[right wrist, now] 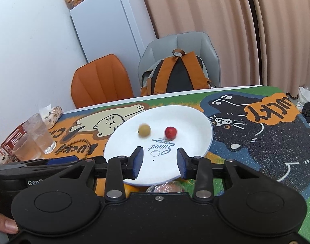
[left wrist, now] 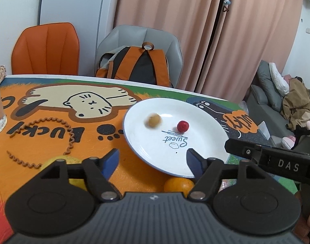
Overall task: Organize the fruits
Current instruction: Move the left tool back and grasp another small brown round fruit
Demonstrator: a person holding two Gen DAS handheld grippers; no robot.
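A white plate [left wrist: 205, 154] [right wrist: 193, 122] printed "Sweet" lies on the cartoon table mat. On it are a small red fruit [left wrist: 182, 126] [right wrist: 170, 132] and a small yellow-green fruit [left wrist: 154, 120] [right wrist: 144, 130], which looks motion-blurred. My left gripper [left wrist: 153, 158] is open and empty at the plate's near left edge. My right gripper [right wrist: 159, 162] is open and empty over the plate's near rim. An orange [left wrist: 178, 185] and a yellow fruit [left wrist: 59, 160] lie by the left gripper. A plastic-wrapped fruit [right wrist: 165, 188] lies under the right gripper.
Glasses [right wrist: 38, 134] and a red basket [right wrist: 11, 140] stand at the table's left. A brown wavy cord [left wrist: 53, 134] lies on the mat. An orange chair [left wrist: 46, 48] and a grey chair with a backpack [left wrist: 138, 63] stand behind the table.
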